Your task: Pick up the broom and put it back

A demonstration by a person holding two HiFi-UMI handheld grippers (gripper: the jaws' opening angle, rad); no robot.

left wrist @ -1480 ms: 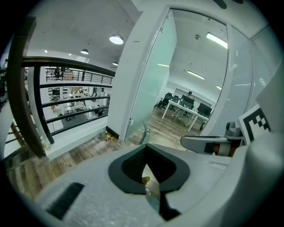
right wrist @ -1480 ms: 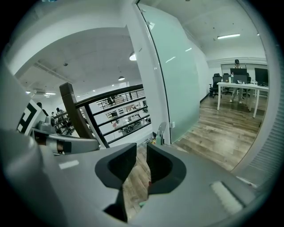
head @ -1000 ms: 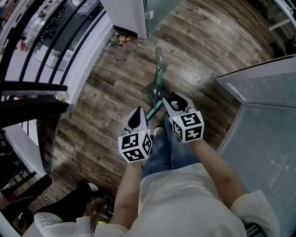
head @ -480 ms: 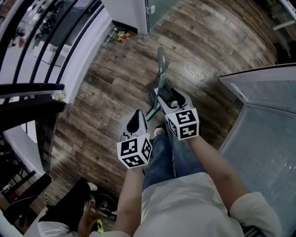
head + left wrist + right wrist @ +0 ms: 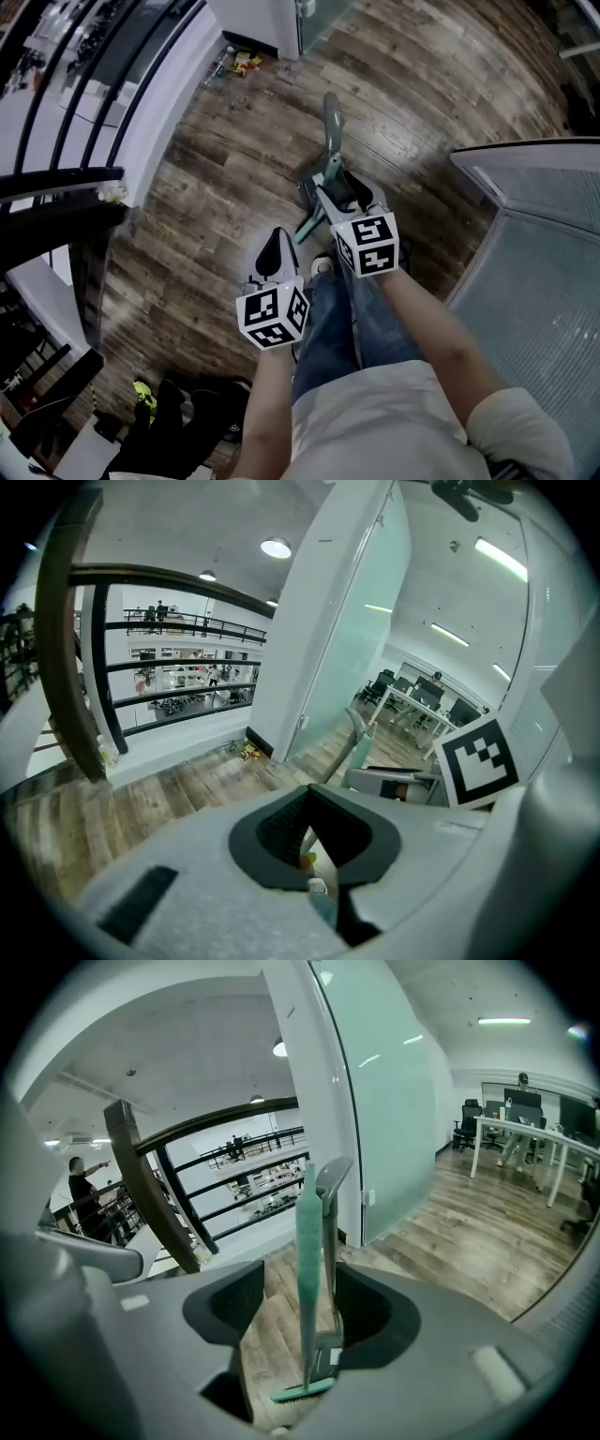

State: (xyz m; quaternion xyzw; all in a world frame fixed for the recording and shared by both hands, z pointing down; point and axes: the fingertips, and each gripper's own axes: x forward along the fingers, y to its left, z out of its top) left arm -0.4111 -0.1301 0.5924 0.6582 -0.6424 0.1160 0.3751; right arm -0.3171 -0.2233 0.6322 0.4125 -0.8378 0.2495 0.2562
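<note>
Wooden floor point(image 5: 216, 187) bears the broom. At left, the left hand-held gripper point(image 5: 277, 246) hangs empty, jaws nearly together, off to one side. The broom point(image 5: 307, 1269) stands upright, its long handle between the wide-spread jaws of the right hand-held gripper point(image 5: 342, 187), which do not yet press it; that hand is nearer.

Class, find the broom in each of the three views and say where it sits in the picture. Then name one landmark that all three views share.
Head view: broom at upper centre, rising from the wood floor.
Left gripper view: broom just right of centre, only its pale green handle showing.
Right gripper view: broom at dead centre, upright.
Shared landmark: the glass panel, beyond the broom in every view.
</note>
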